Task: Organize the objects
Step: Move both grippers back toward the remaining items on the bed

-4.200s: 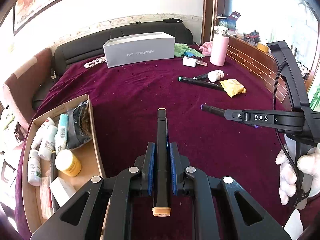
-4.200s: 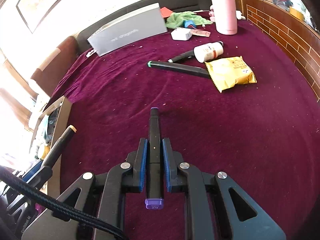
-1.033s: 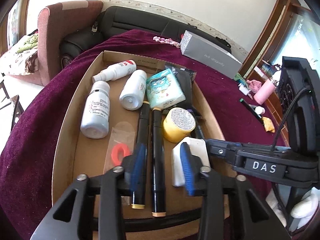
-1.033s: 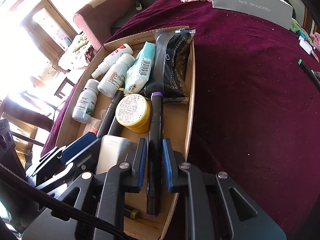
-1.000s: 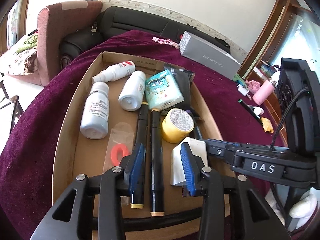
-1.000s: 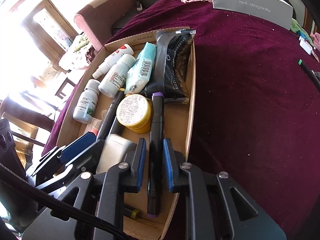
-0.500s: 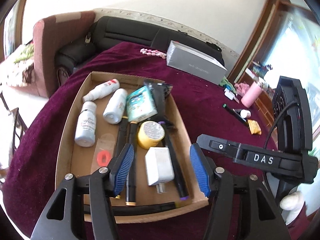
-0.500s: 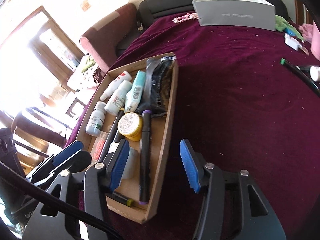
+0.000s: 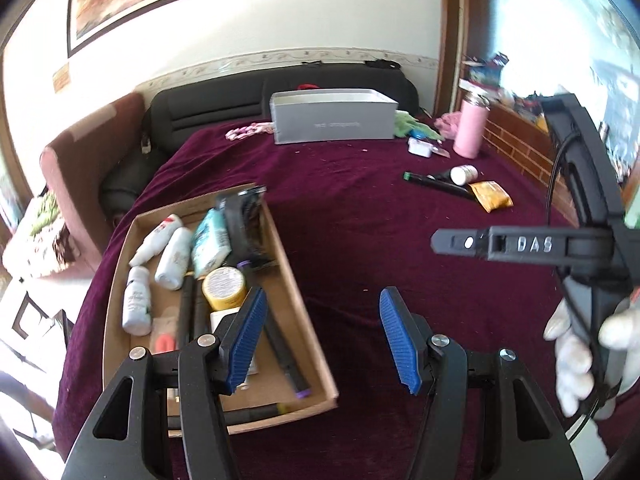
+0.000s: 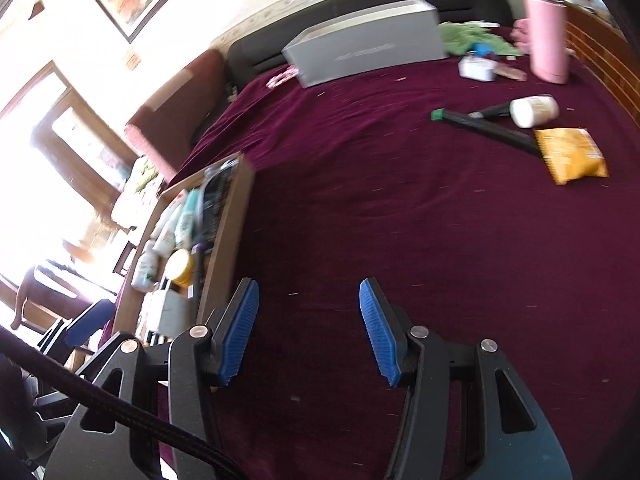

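Count the contents of the cardboard box [image 9: 312,344]: three white bottles [image 9: 136,306], one teal packet [image 9: 210,240], one black pouch [image 9: 246,222], one yellow-lidded jar [image 9: 223,287], one white block, partly hidden, and at least three dark markers [image 9: 286,364]. The box sits at 9 o'clock on the maroon surface [image 9: 360,240].

Outside the box, at 2 o'clock, locate one green-capped marker [image 10: 480,124], a second dark marker beside it, one white bottle on its side [image 10: 534,110] and one yellow snack bag [image 10: 570,156] touching the green-capped marker's end. One pink flask [image 10: 546,40] and one grey carton [image 10: 364,40] stand at the far edge.

Your left view alone shows the box interior clearly, plus your gloved right hand [image 9: 580,352]. Your right view shows the loose items larger; its box contents are blurred.

Left gripper [image 9: 320,336]: fingers well apart, holding nothing, left finger over the box. Right gripper [image 10: 308,326]: fingers well apart, holding nothing, over bare cloth.
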Action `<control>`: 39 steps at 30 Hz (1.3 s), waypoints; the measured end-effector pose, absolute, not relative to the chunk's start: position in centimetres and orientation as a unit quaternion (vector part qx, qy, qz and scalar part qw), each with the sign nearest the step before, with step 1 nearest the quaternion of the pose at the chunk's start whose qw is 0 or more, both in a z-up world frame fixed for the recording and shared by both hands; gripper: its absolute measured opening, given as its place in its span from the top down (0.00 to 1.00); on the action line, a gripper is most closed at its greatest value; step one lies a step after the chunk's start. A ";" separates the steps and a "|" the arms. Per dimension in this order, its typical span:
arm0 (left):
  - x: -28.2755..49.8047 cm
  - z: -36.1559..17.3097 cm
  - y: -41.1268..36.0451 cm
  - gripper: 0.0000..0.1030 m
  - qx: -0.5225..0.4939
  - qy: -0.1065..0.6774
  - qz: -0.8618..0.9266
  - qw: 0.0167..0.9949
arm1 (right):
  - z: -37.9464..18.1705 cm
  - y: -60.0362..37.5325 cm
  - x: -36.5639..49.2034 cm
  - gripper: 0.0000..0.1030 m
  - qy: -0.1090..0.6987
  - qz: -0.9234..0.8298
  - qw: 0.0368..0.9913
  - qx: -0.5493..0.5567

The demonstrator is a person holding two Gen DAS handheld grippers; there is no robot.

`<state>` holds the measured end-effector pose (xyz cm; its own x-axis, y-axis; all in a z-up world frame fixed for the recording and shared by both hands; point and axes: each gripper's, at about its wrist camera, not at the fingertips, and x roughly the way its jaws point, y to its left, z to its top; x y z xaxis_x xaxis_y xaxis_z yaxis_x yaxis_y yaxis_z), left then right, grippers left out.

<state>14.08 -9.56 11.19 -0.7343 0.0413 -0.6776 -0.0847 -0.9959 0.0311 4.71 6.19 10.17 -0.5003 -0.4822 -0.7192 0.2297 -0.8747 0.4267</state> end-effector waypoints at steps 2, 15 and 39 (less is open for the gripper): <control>13.9 11.3 -8.3 0.49 -0.363 0.046 0.930 0.037 | 10.4 7.9 4.8 0.49 -0.147 -0.860 0.196 0.449; 11.2 10.1 -2.6 0.49 -0.390 0.095 0.914 0.060 | 10.9 17.5 3.9 0.49 -0.196 -0.876 0.130 0.421; 2.7 1.5 1.4 0.41 -0.458 0.004 0.878 0.139 | 10.0 26.1 -6.9 0.43 -0.262 -0.868 0.076 0.415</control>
<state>2.71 1.37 1.52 -0.5410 0.2400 -0.8061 -0.2476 -0.9614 -0.1200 -6.89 26.11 10.01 -0.6448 -0.3483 -0.6804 -0.0861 -0.8514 0.5174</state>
